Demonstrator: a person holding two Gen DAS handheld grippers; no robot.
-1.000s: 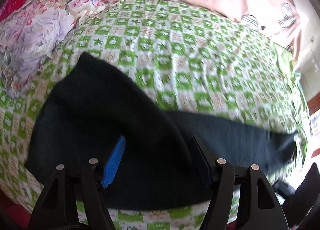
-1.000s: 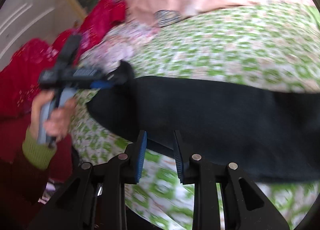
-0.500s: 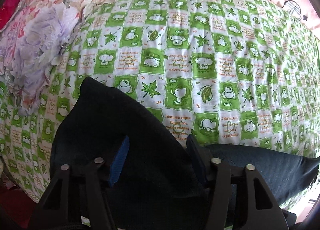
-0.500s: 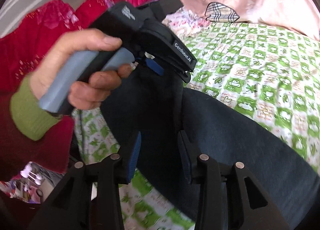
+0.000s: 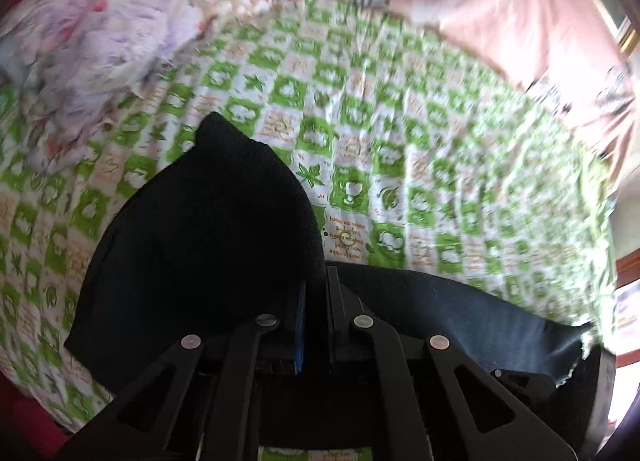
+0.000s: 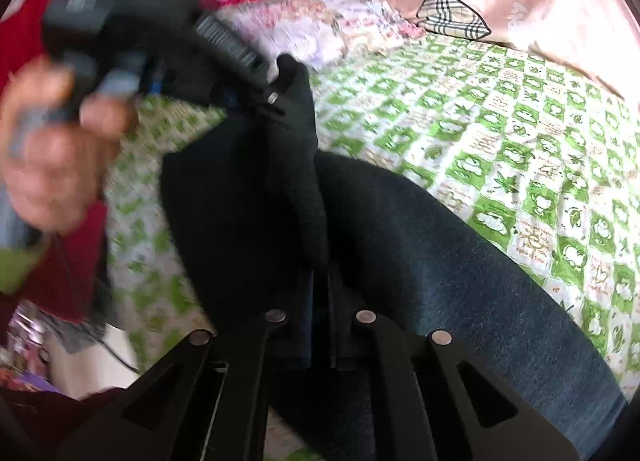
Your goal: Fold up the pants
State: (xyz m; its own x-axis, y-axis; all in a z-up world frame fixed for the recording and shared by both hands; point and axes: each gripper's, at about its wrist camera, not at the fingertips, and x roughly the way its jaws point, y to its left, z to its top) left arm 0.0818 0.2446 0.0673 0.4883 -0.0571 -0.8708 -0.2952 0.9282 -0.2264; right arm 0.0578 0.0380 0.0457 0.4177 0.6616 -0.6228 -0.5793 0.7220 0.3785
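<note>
Over on the bed (image 5: pixel 420 149) with the green checked sheet, the dark pants (image 5: pixel 208 245) lie toward 7 o'clock, one leg running off to 4. Half a second ago both sets of fingers were spread; now the left gripper (image 5: pixel 316 301) and right gripper (image 6: pixel 320 293) have each pinched down on the pants fabric, bunching it up between them.

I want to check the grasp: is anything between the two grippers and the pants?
Nothing visible. Left gripper and right gripper are both shut directly on the pants.
</note>
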